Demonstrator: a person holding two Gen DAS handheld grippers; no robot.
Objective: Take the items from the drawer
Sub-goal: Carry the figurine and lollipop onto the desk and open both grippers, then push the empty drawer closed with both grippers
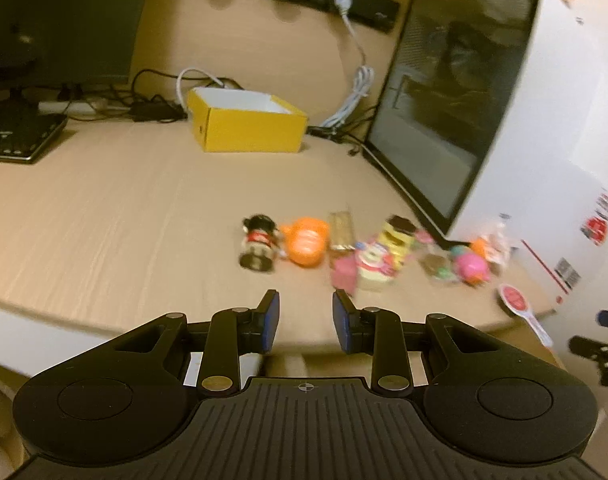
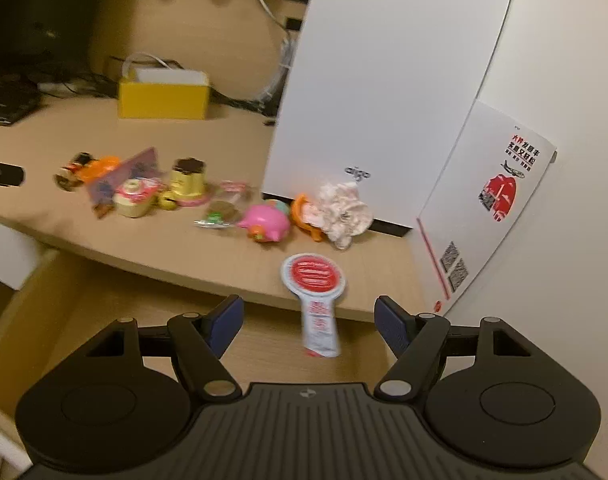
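Observation:
Several small toys and packets lie in a row on the wooden desk: a black-and-red figure (image 1: 258, 246), an orange toy (image 1: 307, 245), a pink pig (image 2: 266, 222) and a white crumpled thing (image 2: 344, 212). A red-and-white paddle-shaped packet (image 2: 314, 298) lies half over the desk's front edge (image 2: 208, 286). My right gripper (image 2: 309, 322) hangs open just below that edge, over the open drawer (image 2: 64, 304), its fingers apart on either side of the packet's tail without touching it. My left gripper (image 1: 306, 318) is open and empty in front of the toy row.
A yellow open box (image 1: 246, 126) stands at the back of the desk with cables (image 1: 352, 100) beside it. A white computer case (image 1: 524, 120) fills the right side. A dark monitor (image 1: 60, 20) and keyboard (image 1: 20, 140) sit at the far left.

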